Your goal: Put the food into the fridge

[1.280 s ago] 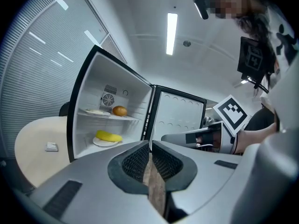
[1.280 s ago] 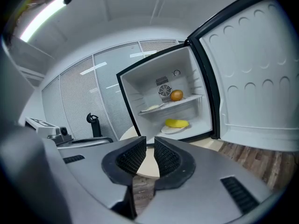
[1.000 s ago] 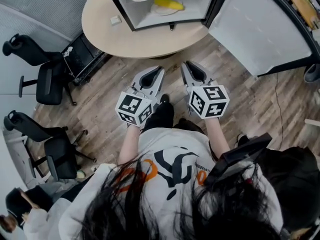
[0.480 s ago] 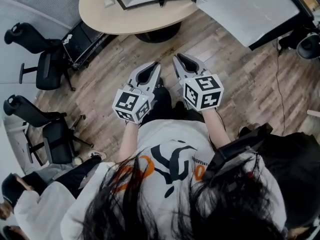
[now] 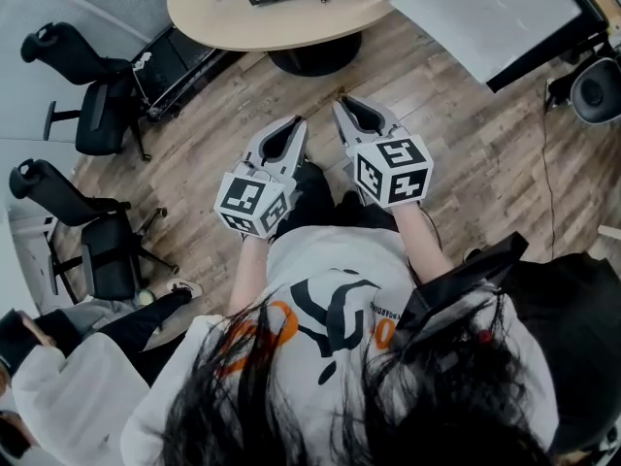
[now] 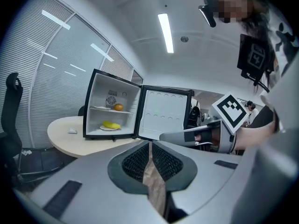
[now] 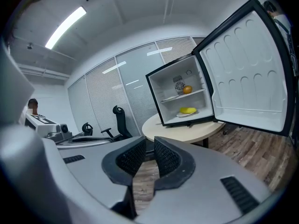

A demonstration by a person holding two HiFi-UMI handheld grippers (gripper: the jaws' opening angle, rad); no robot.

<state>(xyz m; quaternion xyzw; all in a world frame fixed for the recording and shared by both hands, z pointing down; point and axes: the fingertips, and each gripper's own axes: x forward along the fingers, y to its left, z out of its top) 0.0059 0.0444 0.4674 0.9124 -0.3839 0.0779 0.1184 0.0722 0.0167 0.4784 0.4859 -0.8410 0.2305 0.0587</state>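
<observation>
Both claws are empty. The left claw (image 5: pixel 296 121) has its two jaws pressed together with nothing between them, and so does the right claw (image 5: pixel 342 102). They are held side by side over the wooden floor (image 5: pixel 466 163), well away from the fridge (image 7: pixel 160 101).

The food is already inside the fridge. A banana (image 7: pixel 188 110) lies on a plate (image 7: pixel 179 114) at the bottom of the fridge. An orange (image 7: pixel 187 89) sits on the fridge shelf (image 7: pixel 173 97) above it. The fridge stands on a round tabletop (image 7: pixel 187 129). The fridge door (image 7: pixel 247 73) is swung wide open and sticks out past the tabletop.

I think the food part is done and only the door is left. A few things could go wrong. If the door stays open, the cold leaks out of the fridge. If a claw pushes the door too hard, the little fridge could slide on the tabletop, and the round orange could roll off its shelf. Someone walking close to the fridge could also bump the open door.
</observation>
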